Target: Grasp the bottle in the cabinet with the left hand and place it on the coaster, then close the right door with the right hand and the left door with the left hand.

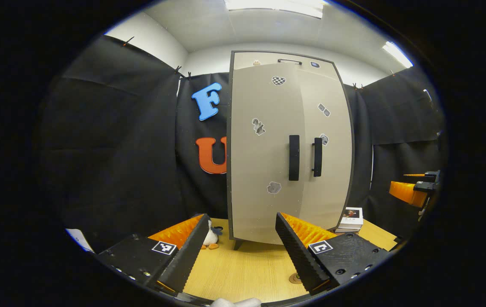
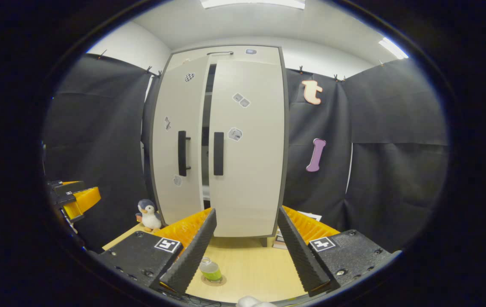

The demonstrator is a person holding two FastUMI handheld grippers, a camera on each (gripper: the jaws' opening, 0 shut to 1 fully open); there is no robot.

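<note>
Nearest in the left gripper view, the left gripper [image 1: 241, 245] has its fingers spread wide over the table [image 1: 247, 264], with nothing between them. Just beside its right finger, a round coaster [image 1: 295, 278] peeks out on the wood. Beyond stands the cabinet [image 1: 287, 149], its left door [image 1: 264, 149] slightly ajar and overlapping the right door [image 1: 328, 149]; each carries a black handle. A penguin toy [image 1: 212, 236] sits at the cabinet's left foot and a book [image 1: 351, 218] lies at its right. The right gripper [image 1: 413, 189] shows far off at the right edge.

From the right gripper view, the right gripper [image 2: 245, 245] is likewise spread apart and holds nothing. Near its left finger, the bottle [image 2: 210, 269], with green liquid, stands on the coaster [image 2: 214, 279] on the table [image 2: 251, 264]. The right door [image 2: 247, 145] looks closed, while a dark gap runs between it and the left door [image 2: 179, 140], which stands a little open. The penguin [image 2: 149, 215] sits by the cabinet's left corner, and the left gripper [image 2: 76, 198] appears at the left edge; whether it is open cannot be told from there.
</note>
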